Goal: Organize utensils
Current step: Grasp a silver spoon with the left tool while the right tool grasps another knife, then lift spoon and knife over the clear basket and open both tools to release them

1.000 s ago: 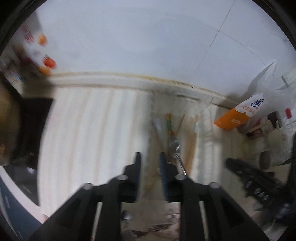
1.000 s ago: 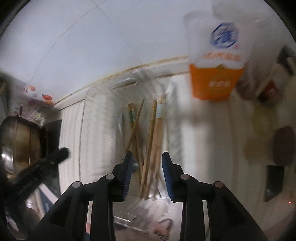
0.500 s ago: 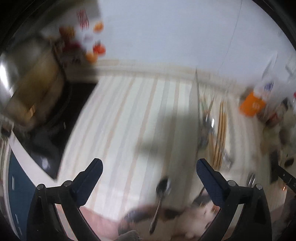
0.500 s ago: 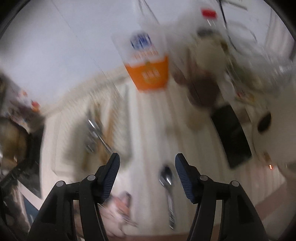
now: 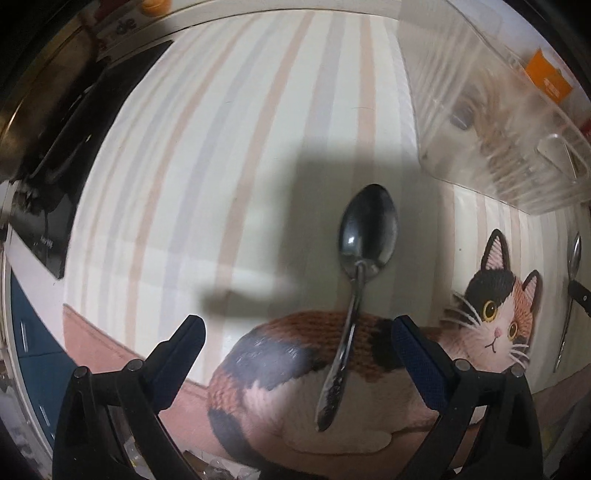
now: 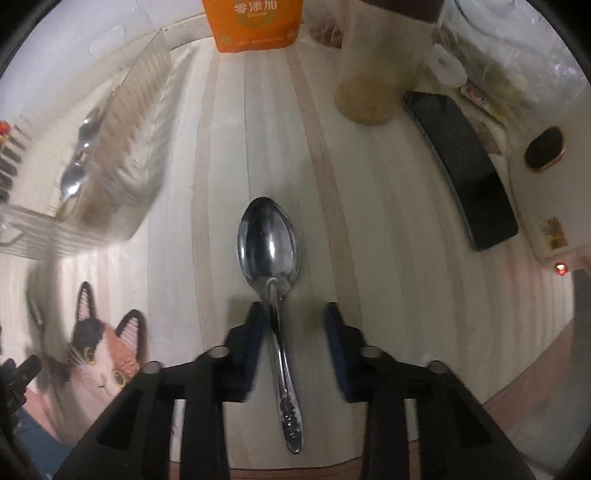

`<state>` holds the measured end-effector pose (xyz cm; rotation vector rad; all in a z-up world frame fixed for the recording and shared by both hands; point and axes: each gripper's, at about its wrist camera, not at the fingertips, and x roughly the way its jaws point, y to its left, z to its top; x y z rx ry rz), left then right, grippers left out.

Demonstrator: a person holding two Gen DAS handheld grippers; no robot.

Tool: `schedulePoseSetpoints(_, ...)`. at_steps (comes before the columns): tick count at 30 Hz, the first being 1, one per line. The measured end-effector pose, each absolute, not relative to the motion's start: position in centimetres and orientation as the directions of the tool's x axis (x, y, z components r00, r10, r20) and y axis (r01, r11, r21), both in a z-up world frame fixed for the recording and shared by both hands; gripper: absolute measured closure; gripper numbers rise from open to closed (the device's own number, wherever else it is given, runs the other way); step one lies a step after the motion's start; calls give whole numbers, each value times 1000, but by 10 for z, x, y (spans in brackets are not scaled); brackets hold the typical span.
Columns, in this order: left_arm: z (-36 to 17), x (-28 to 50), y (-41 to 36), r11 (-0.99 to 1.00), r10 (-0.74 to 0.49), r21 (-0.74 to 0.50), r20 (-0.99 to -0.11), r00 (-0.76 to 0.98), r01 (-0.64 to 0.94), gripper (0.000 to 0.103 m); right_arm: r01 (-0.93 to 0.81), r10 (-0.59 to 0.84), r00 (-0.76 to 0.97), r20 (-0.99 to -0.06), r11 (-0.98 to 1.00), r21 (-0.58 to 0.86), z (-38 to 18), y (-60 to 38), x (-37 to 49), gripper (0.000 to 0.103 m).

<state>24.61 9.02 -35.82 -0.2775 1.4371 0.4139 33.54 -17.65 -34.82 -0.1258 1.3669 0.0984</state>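
A counter (image 5: 258,110) covered by a pale striped mat with a calico cat print (image 5: 495,314) fills the left wrist view. The left gripper (image 5: 299,332) hangs over it with its fingers spread wide and nothing between them. A metal spoon (image 5: 364,258) lies on the mat between the spread fingers, bowl pointing away, its handle crossing the cat's back. To the upper right sits a clear plastic tray (image 5: 498,122), its contents blurred. A second spoon (image 5: 570,288) lies at the far right beyond the cat's face.

In the right wrist view, the same striped counter (image 6: 388,184) runs ahead. The right gripper (image 6: 295,325) is open, its left finger touching or just beside the neck of a spoon (image 6: 269,251) that lies flat, bowl forward, handle running back between the fingers. The clear tray (image 6: 122,129) stands to the left with a spoon inside it. An orange carton (image 6: 255,26) stands at the far edge, a dark phone (image 6: 465,170) lies to the right, and the cat's face (image 6: 99,354) shows at lower left.
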Motion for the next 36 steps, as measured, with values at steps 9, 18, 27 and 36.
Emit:
schedulePoseSetpoints(9,-375,284,77,927,95,51,-990,102,-370,5,-232,74,137,-988,972,41,-327,-158,303,97)
schedulePoseSetpoints(18,-370,304,75,937,40,-23,-984,173,-348,53,-224,57,105,-993,974,33,-314,-161,305,97)
schedulePoseSetpoints(27,-363,314,68,947,38,-22,-983,180,-322,72,-195,78,92,-993,979,59,-326,-148,322,97)
schedulePoseSetpoints(36,-336,268,78,941,-6,-68,-983,184,-333,72,-144,172,93,-981,977,158,-313,-154,313,102)
